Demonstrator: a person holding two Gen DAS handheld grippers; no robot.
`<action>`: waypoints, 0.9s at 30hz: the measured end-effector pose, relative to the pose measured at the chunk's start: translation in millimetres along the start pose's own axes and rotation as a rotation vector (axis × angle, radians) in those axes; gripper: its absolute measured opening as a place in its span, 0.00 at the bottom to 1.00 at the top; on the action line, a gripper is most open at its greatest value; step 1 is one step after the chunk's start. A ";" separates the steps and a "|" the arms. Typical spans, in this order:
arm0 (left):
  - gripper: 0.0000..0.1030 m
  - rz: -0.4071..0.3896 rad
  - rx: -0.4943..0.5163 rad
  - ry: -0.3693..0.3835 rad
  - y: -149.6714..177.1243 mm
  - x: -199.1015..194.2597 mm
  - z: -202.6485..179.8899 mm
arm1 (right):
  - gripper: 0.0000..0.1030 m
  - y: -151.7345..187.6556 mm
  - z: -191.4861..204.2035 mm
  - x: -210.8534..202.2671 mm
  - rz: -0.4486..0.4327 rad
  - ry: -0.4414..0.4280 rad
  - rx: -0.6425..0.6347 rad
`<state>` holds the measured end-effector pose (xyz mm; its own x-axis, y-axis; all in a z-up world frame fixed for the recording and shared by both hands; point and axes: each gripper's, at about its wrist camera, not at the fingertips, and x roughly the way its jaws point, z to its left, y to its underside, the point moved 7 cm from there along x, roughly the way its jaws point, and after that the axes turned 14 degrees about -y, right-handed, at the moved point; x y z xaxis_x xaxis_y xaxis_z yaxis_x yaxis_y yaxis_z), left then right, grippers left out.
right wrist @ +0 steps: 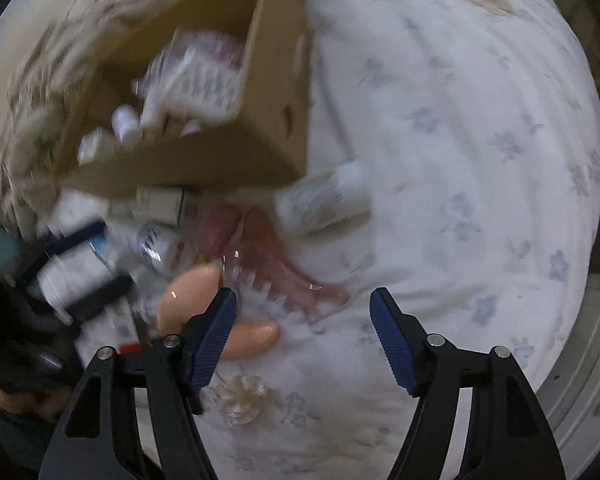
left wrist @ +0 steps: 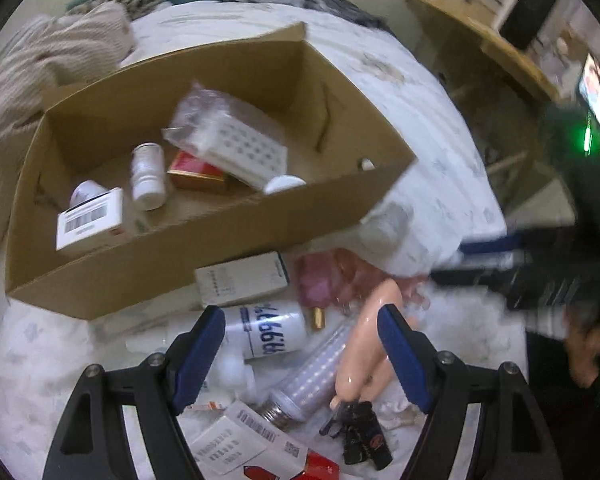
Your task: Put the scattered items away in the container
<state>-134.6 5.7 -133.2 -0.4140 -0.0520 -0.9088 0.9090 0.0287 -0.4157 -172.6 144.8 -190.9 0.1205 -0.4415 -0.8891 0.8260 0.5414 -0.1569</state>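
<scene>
Bedding with a pale floral print (right wrist: 460, 160) covers the bed that carries everything; a knitted beige blanket (left wrist: 56, 52) lies bunched at the far left, and a wooden shelf (left wrist: 480, 28) stands off to the right in the left wrist view.

Cardboard box (left wrist: 204, 216) — the container, open-topped, resting on the bedding. Inside it lie a white pill bottle (left wrist: 149, 176), a white carton with a barcode (left wrist: 90, 218), a red-and-gold box (left wrist: 196, 172) and a white perforated tray in a clear bag (left wrist: 236, 148).

Scattered items lie just outside the box's near wall: a grey-white carton (left wrist: 242, 280) touching the box, a pink perfume bottle (left wrist: 316, 288) beside it, a white can with blue lettering (left wrist: 268, 330), a corn-style LED bulb (left wrist: 312, 380), a peach-coloured glossy object (left wrist: 374, 336), a bunch of dark keys (left wrist: 360, 432) and a white-and-red carton (left wrist: 240, 444).

Left hand-held gripper (left wrist: 302, 354) — jaws wide apart, empty, hovering over the can and the bulb.

Right hand-held gripper (right wrist: 304, 340) — jaws likewise wide apart and empty, above bare bedding near a pink toothed clip (right wrist: 284, 272); a white bottle (right wrist: 324, 196) lies by the box corner. Much of the right wrist view is motion-blurred.
</scene>
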 end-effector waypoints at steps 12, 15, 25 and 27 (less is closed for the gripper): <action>0.77 -0.057 -0.160 -0.067 -18.0 -7.5 35.7 | 0.56 25.6 55.3 42.7 0.134 -0.124 -0.214; 0.77 -0.049 -0.177 -0.042 -18.1 -5.6 35.3 | 0.56 13.4 30.0 14.4 0.052 0.030 -0.224; 0.77 -0.056 -0.142 -0.023 -18.8 0.3 17.2 | 0.60 10.4 -9.0 49.4 0.086 0.248 -0.359; 0.77 -0.056 -0.148 -0.021 -18.2 -0.1 19.7 | 0.51 7.2 -5.2 47.2 0.059 0.249 -0.395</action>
<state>-150.2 -14.5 -124.8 -0.4615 -0.0786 -0.8836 0.8668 0.1722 -0.4681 -163.9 131.5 -236.2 -0.0144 -0.2426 -0.9700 0.5433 0.8125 -0.2112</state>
